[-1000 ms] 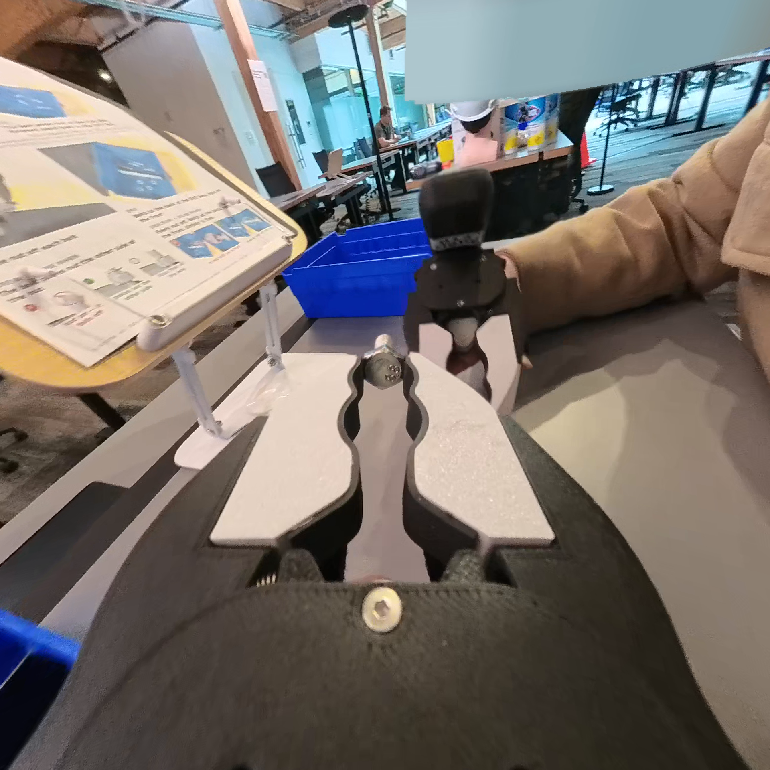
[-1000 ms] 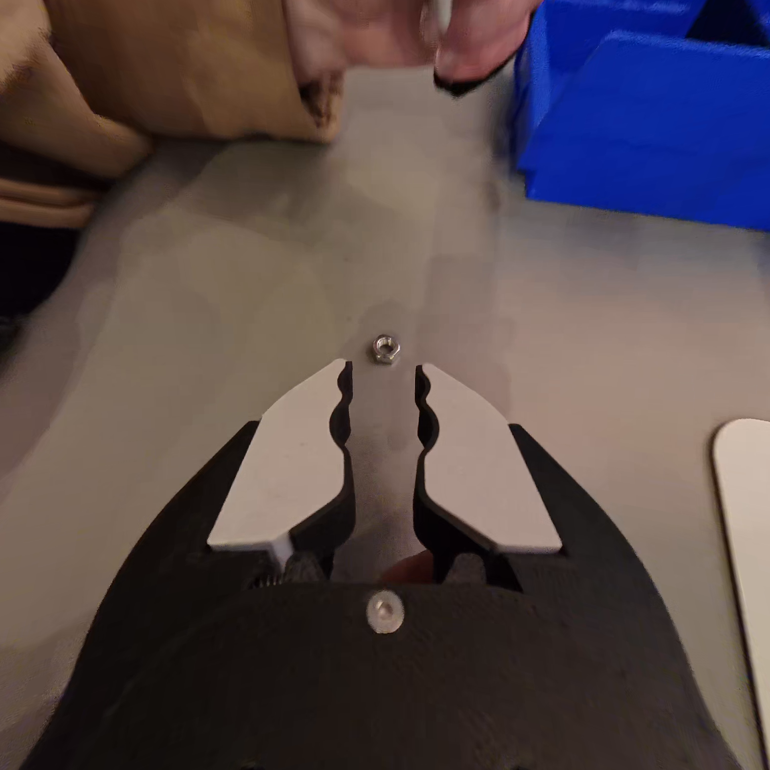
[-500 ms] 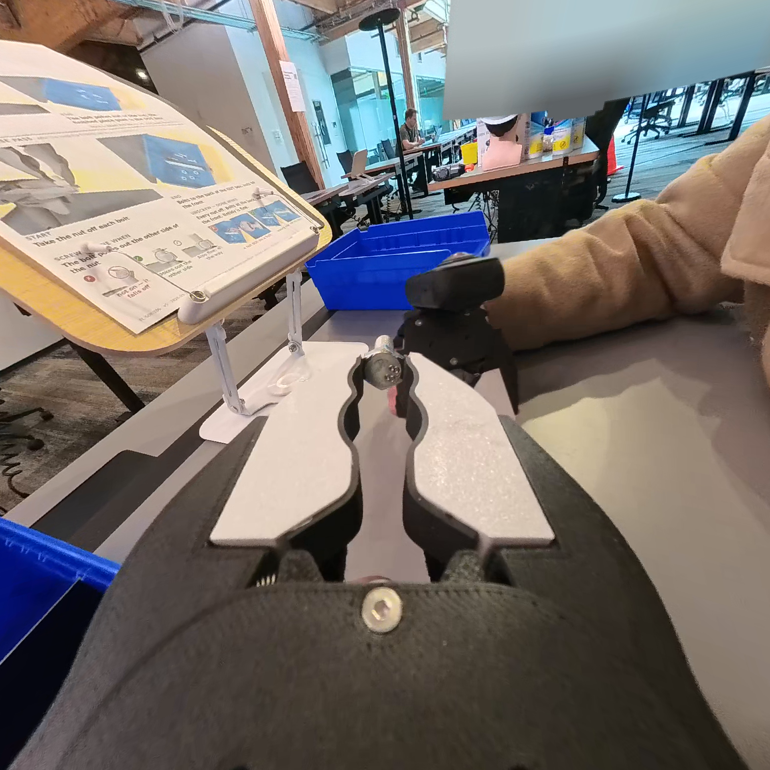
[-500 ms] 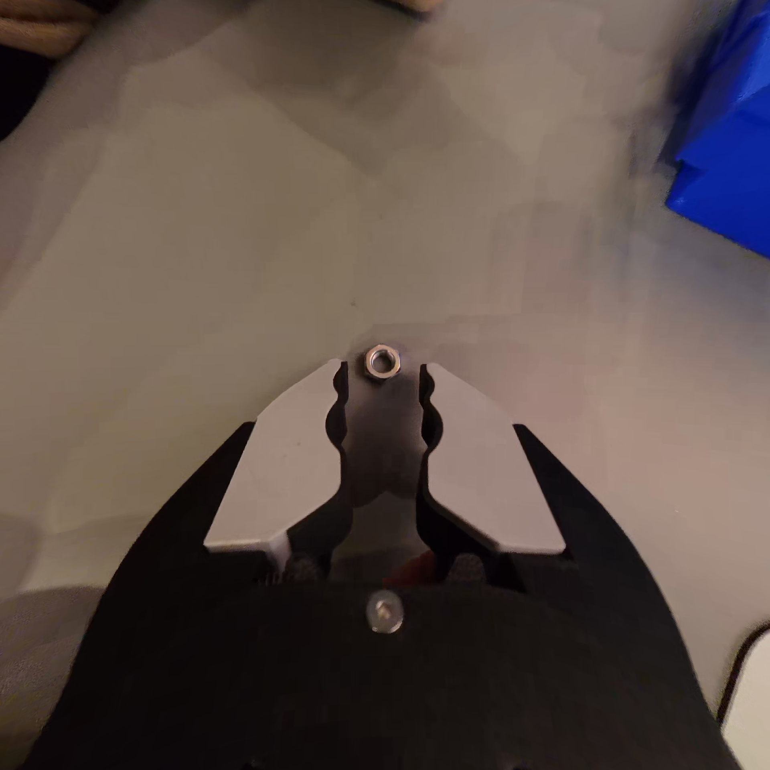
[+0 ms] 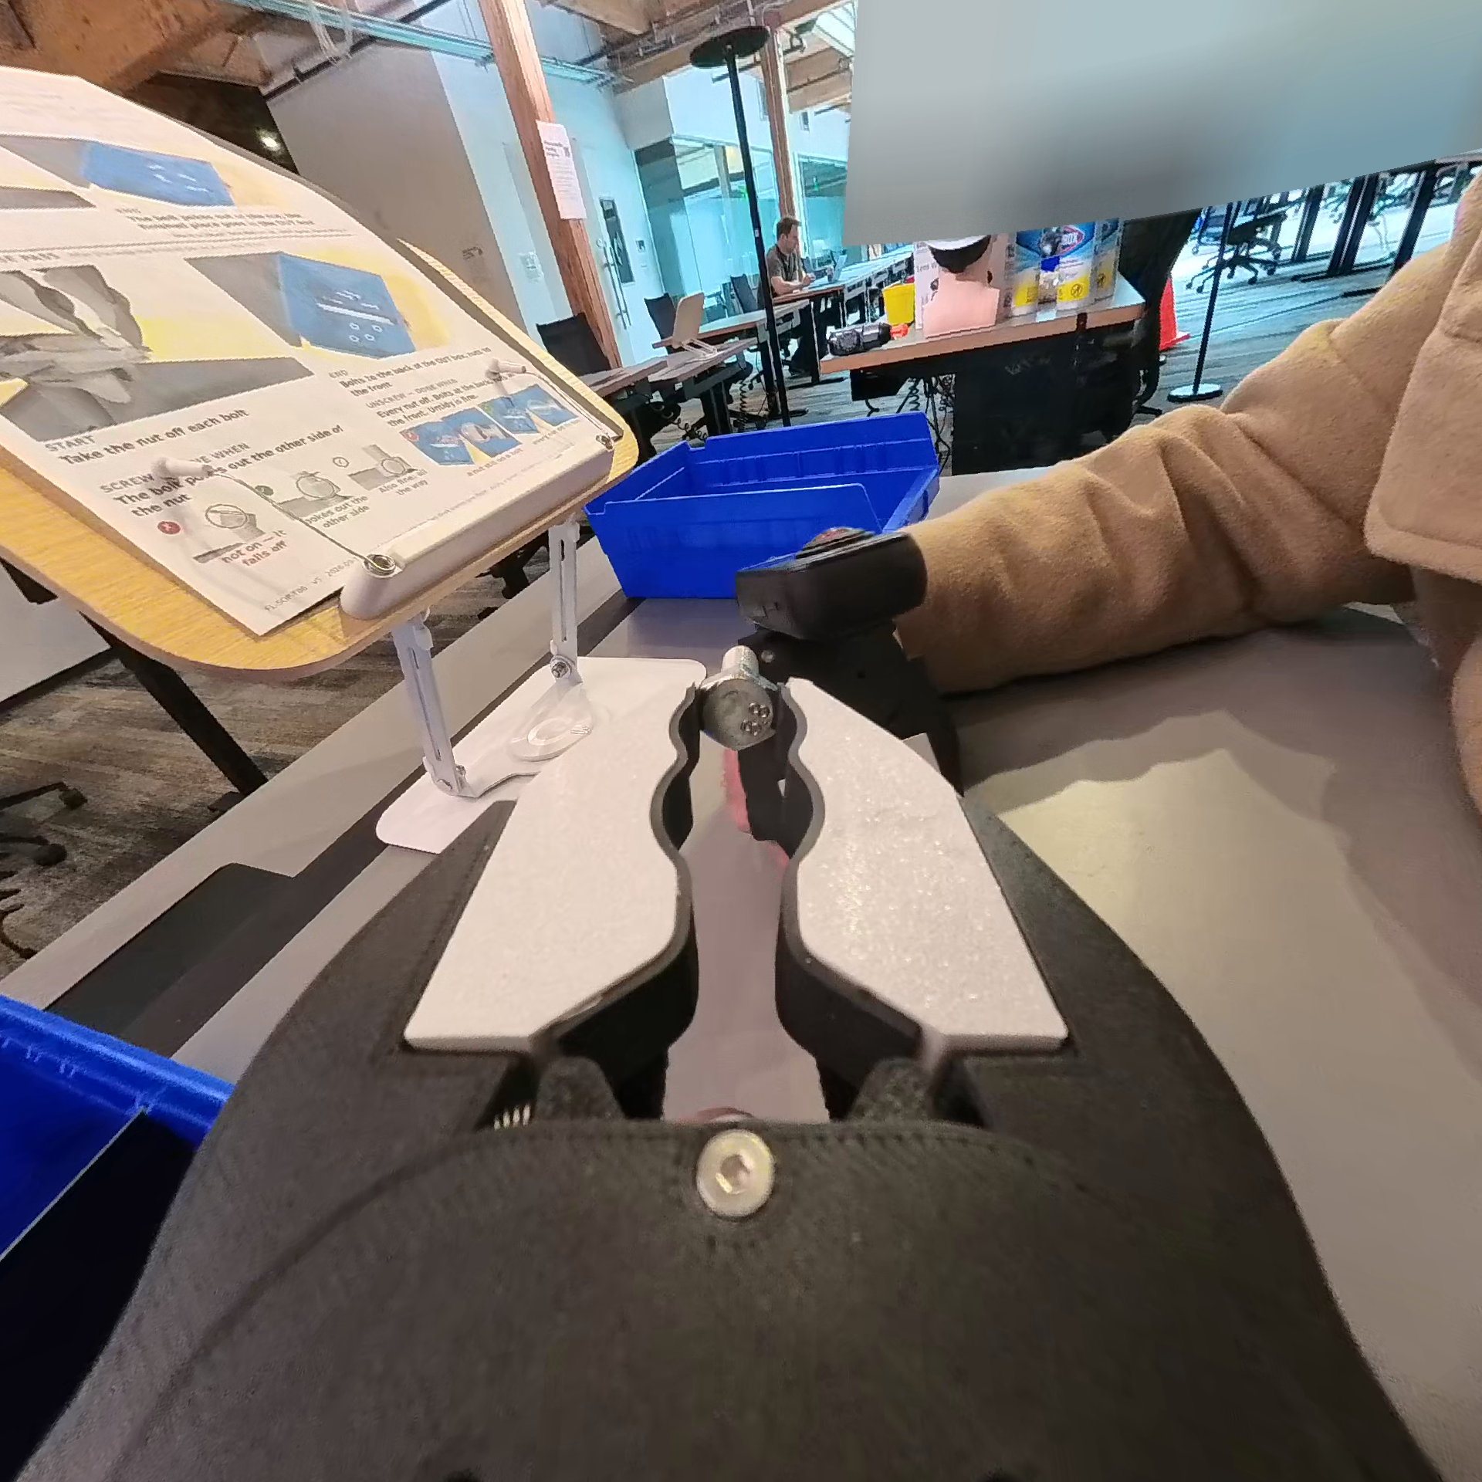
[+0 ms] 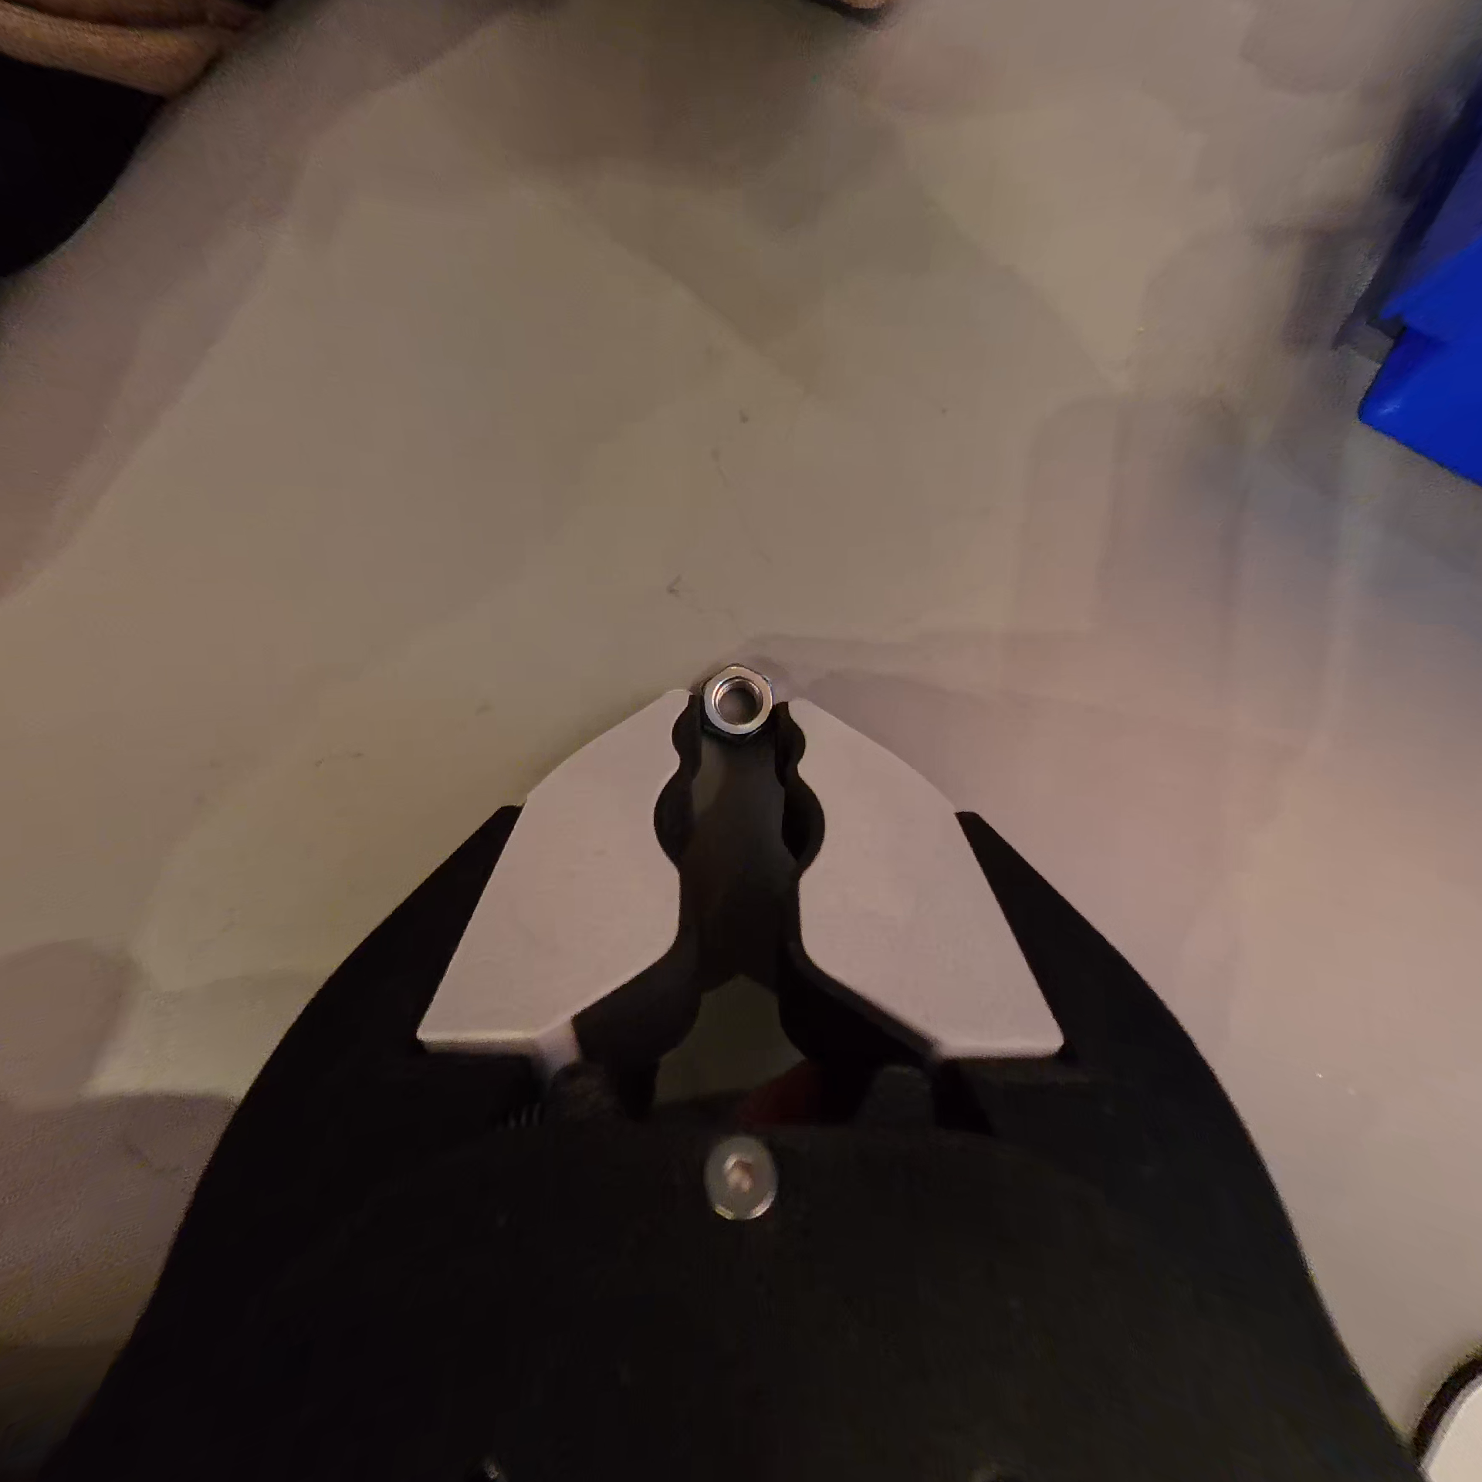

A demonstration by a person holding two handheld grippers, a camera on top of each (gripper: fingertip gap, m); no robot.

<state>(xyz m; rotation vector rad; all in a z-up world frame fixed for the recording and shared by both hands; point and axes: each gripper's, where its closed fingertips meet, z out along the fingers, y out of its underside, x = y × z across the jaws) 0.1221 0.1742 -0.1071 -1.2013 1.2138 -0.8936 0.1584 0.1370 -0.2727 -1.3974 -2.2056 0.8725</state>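
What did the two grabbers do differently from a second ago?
The right gripper moved forward to the small silver hex nut on the grey table and closed on it. The left gripper still clamps the silver bolt, as before.

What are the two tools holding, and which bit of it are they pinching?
The left tool pinches a silver bolt by its head, at the fingertips. The right tool pinches a small silver nut by its sides, right at the tips.
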